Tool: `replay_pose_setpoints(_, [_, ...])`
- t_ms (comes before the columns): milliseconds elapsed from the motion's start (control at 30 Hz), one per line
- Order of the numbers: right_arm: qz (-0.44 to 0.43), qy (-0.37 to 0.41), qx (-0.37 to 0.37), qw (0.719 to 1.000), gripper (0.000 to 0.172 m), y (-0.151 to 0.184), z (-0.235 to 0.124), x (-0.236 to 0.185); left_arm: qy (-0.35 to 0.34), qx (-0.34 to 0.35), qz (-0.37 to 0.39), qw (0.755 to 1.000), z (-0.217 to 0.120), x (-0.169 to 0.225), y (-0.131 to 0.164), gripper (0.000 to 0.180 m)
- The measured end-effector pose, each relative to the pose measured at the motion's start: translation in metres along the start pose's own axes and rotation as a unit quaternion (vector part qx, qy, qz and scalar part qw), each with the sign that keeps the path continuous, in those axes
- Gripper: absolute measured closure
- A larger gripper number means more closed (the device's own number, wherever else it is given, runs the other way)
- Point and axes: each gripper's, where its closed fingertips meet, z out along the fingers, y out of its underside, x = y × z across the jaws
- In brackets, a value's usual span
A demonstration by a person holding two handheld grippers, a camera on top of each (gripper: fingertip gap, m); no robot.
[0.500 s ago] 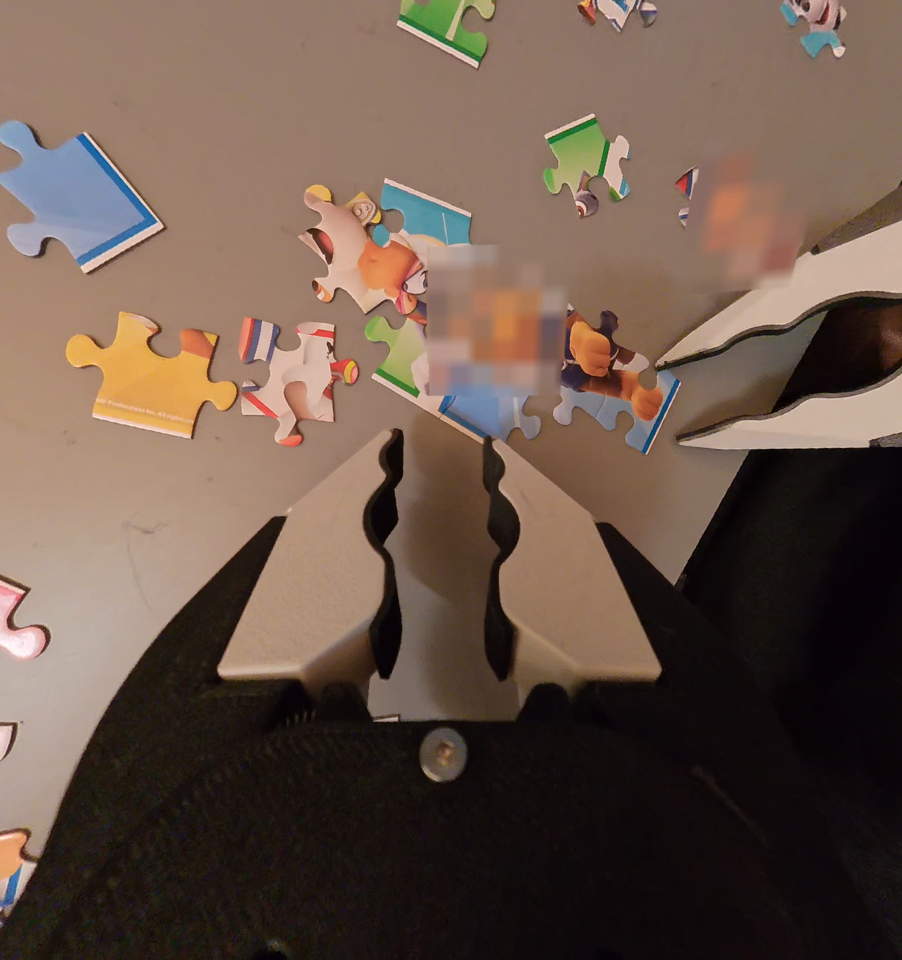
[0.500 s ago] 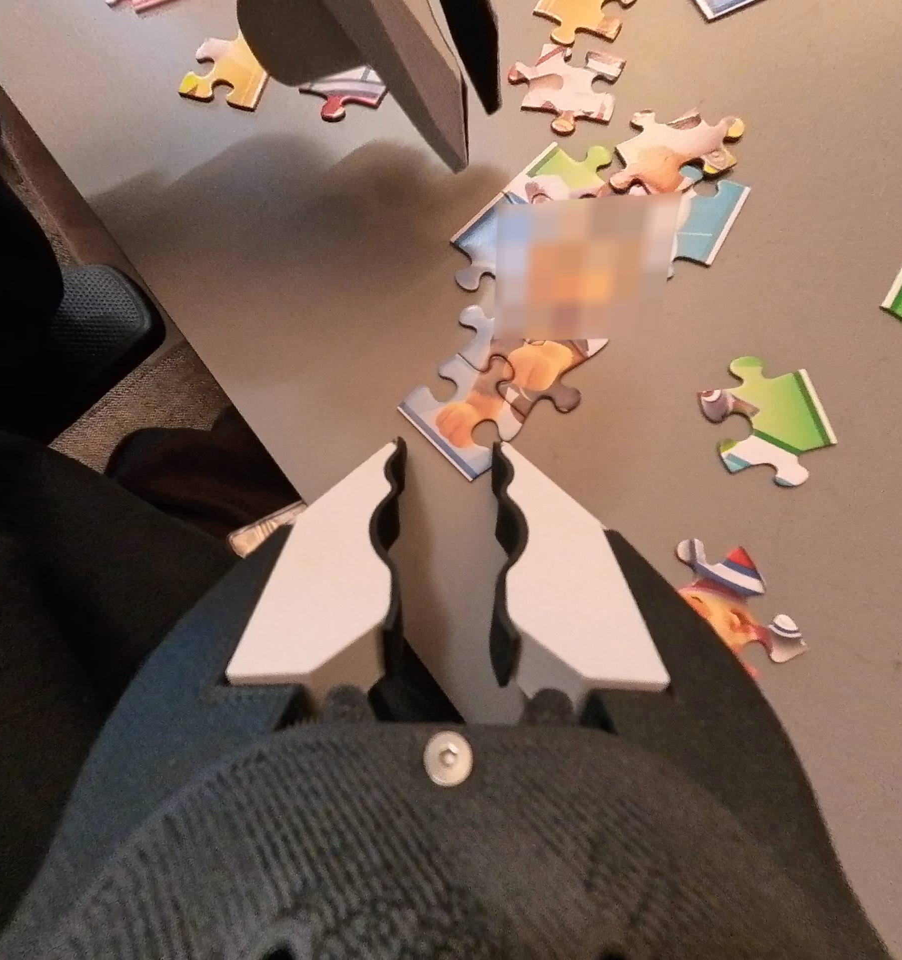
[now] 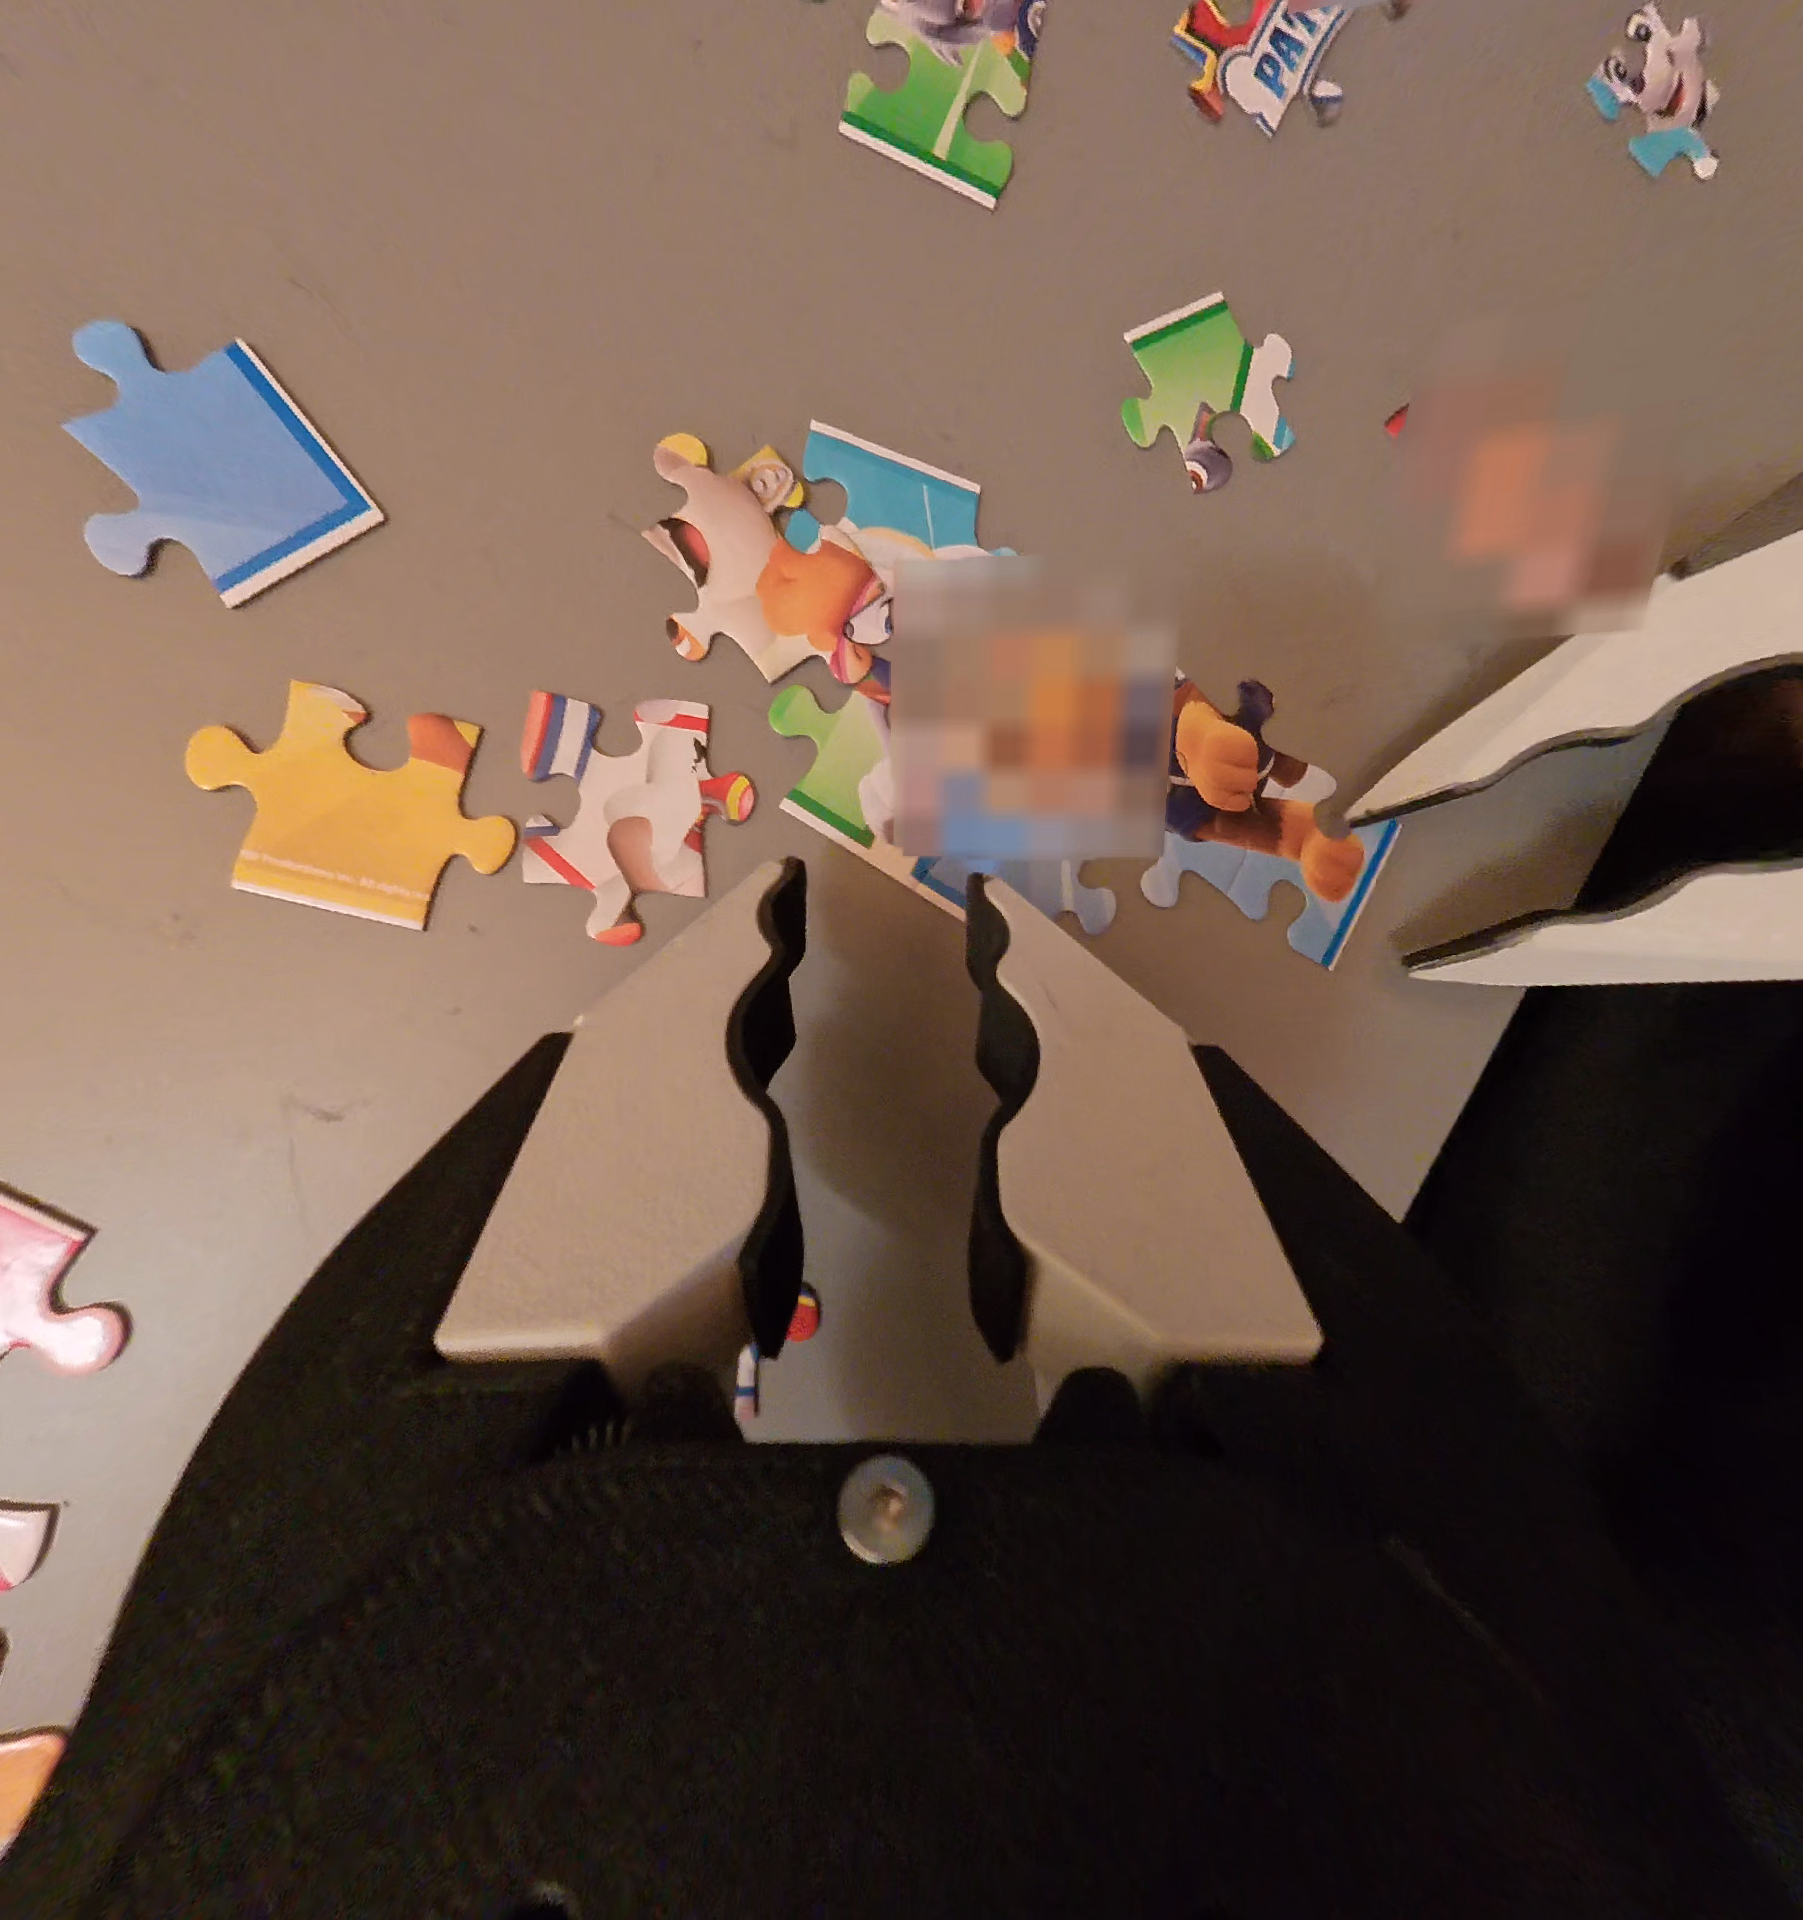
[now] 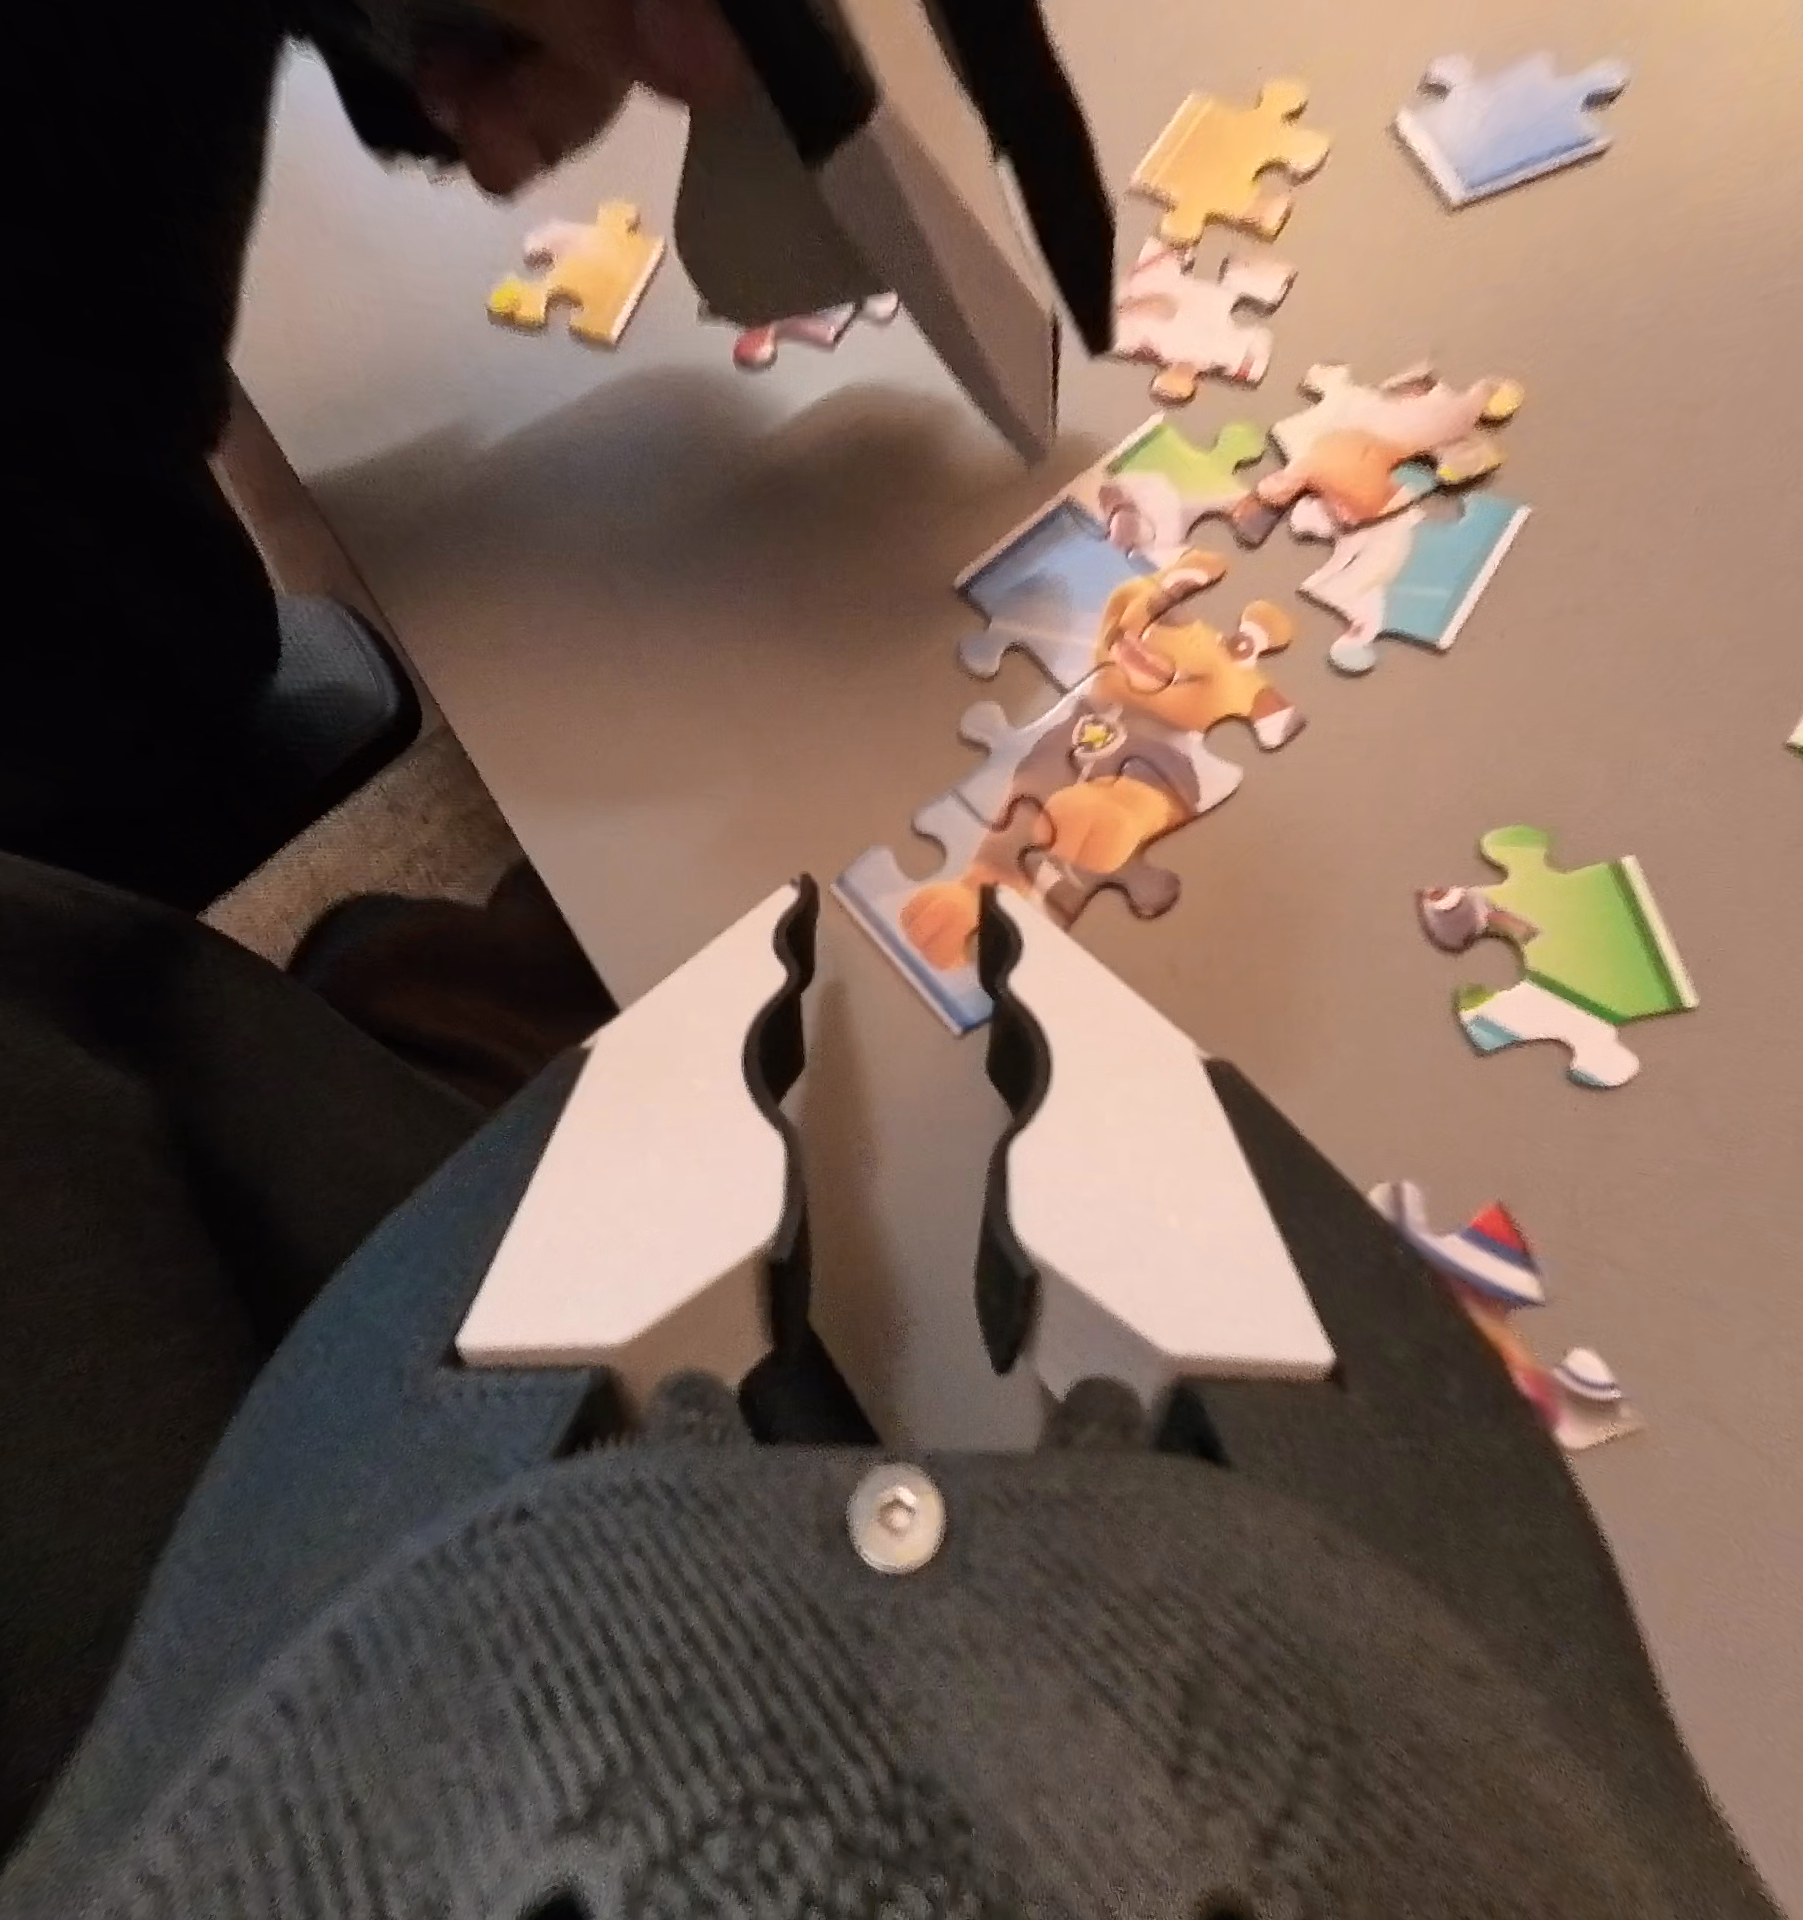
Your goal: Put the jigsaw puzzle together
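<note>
A cluster of joined cartoon puzzle pieces [image 3: 1240, 769] lies flat on the grey table [image 3: 461, 208]. My left gripper [image 3: 884, 883] is open and empty just short of the cluster's near edge. My right gripper [image 3: 1380, 888] comes in from the right, open, with its upper fingertip at the blue-bordered end piece. In the right wrist view the right gripper [image 4: 895, 891] is open and the corner of that end piece [image 4: 938, 935] lies flat on the table between its tips; the pads do not press on it. The left gripper [image 4: 980, 312] hangs above the cluster's far end.
Loose pieces lie around: yellow [image 3: 346, 805], white and red [image 3: 632, 810], blue [image 3: 222, 468], green [image 3: 1203, 400], and pink ones at the lower left [image 3: 3, 1299]. The table's edge [image 4: 409, 675] runs left of my right gripper, with floor and a dark chair beyond. Some 11 centimeters of space lies between my two pairs of fingers.
My right gripper has moved forward, so the end piece's corner now lies between its tips. The left gripper has barely shifted. Both stay open.
</note>
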Motion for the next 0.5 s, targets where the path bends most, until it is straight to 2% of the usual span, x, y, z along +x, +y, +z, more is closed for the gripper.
replay_pose_setpoints(133, [0.012, 0.013, 0.028, 0.999, 0.137, -0.017, -0.004, 0.029, -0.012, 0.025, -0.008, 1.000, -0.001, -0.009, -0.007, 0.152])
replay_pose_setpoints(400, [-0.046, 0.074, -0.018, 0.996, 0.133, -0.039, 0.028, 0.091, -0.028, 0.100, -0.016, 0.995, 0.005, -0.015, -0.038, 0.150])
replay_pose_setpoints(500, [-0.043, 0.082, -0.046, 0.995, 0.135, -0.042, 0.042, 0.110, -0.040, 0.104, -0.010, 0.994, 0.015, -0.014, -0.045, 0.150])
